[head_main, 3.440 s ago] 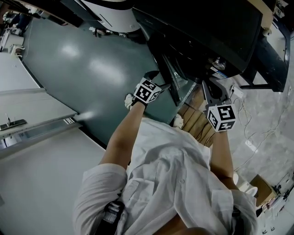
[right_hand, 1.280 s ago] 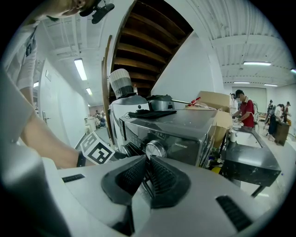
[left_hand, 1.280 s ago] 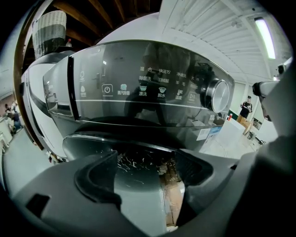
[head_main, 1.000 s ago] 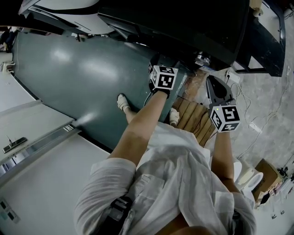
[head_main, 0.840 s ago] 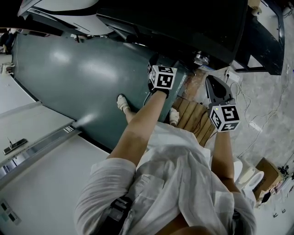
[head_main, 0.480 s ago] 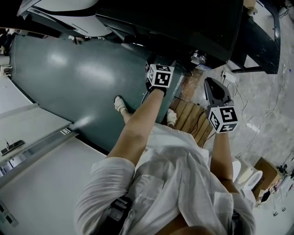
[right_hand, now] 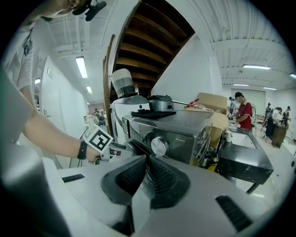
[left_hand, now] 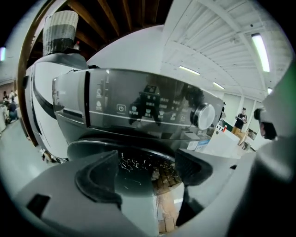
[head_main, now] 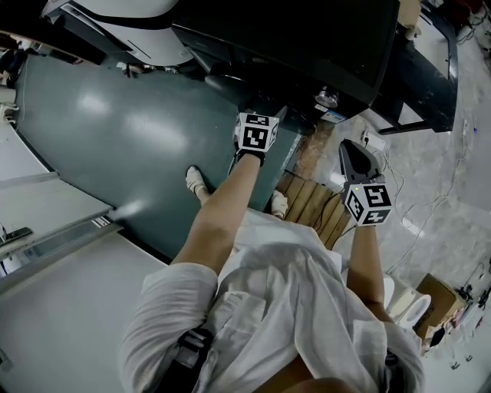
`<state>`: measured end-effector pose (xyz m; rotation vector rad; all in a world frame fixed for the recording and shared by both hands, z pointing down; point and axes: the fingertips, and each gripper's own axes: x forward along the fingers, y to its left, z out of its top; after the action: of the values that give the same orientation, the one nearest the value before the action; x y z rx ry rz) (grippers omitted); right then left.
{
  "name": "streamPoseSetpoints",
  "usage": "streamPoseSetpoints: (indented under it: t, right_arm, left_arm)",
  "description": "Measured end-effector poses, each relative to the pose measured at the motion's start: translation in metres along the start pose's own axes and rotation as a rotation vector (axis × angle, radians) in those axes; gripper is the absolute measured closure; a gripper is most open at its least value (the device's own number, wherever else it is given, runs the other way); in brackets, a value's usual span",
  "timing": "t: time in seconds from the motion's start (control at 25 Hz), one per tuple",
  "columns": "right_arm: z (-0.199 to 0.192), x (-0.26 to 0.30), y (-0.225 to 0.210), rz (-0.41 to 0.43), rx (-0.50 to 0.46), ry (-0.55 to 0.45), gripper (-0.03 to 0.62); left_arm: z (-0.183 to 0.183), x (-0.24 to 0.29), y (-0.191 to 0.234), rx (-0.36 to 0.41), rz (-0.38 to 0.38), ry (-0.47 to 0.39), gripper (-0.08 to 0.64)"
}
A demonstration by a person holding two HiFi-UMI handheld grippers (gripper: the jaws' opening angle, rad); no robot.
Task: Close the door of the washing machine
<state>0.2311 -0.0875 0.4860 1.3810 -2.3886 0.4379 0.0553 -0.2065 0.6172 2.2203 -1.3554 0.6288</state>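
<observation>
The dark washing machine (head_main: 307, 38) fills the top of the head view, its control panel (left_hand: 138, 106) and silver knob (left_hand: 203, 115) facing me. In the left gripper view the round glass door (left_hand: 138, 159) lies close against the machine's front, just below the panel; I cannot tell whether it is latched. My left gripper (head_main: 265, 115) is at that front, open (left_hand: 148, 169), with the door glass right ahead between the spread jaws. My right gripper (head_main: 349, 147) hangs apart to the right, above the pallet, shut on nothing (right_hand: 145, 171), and looks at the machine (right_hand: 171, 127).
A white appliance (head_main: 146, 8) stands left of the machine. A wooden pallet (head_main: 307, 203) lies under my feet on the teal floor (head_main: 115, 130). A black table (head_main: 430, 84) is at the right, with cables (head_main: 430, 207) and a cardboard box (head_main: 433, 295) nearby. People (right_hand: 240, 109) stand far back.
The door, which stood swung out 3.4 s ago, has gone in against the machine. My left gripper moved forward with it to the front. The right gripper barely moved.
</observation>
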Motion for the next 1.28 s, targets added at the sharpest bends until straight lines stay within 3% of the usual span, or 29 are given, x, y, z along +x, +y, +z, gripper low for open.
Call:
streamPoseSetpoints:
  t: [0.4, 0.64, 0.88, 1.12, 1.28]
  right_arm:
    - [0.031, -0.010, 0.006, 0.025, -0.013, -0.080, 0.558]
    - [0.063, -0.020, 0.005, 0.032, -0.026, -0.156, 0.558]
    - [0.090, -0.036, -0.001, 0.026, -0.041, -0.219, 0.558]
    - [0.110, -0.051, 0.000, 0.020, -0.040, -0.286, 0.559]
    - [0.119, -0.059, 0.002, 0.015, -0.037, -0.323, 0.561]
  left_arm:
    - [0.067, -0.124, 0.030, 0.048, 0.045, -0.225, 0.175]
    - [0.104, -0.209, 0.048, 0.075, 0.121, -0.362, 0.181]
    - [0.124, -0.274, 0.045, 0.086, 0.157, -0.473, 0.310]
    - [0.132, -0.314, 0.031, 0.133, 0.149, -0.549, 0.522]
    - [0.133, -0.328, 0.026, 0.151, 0.164, -0.581, 0.543]
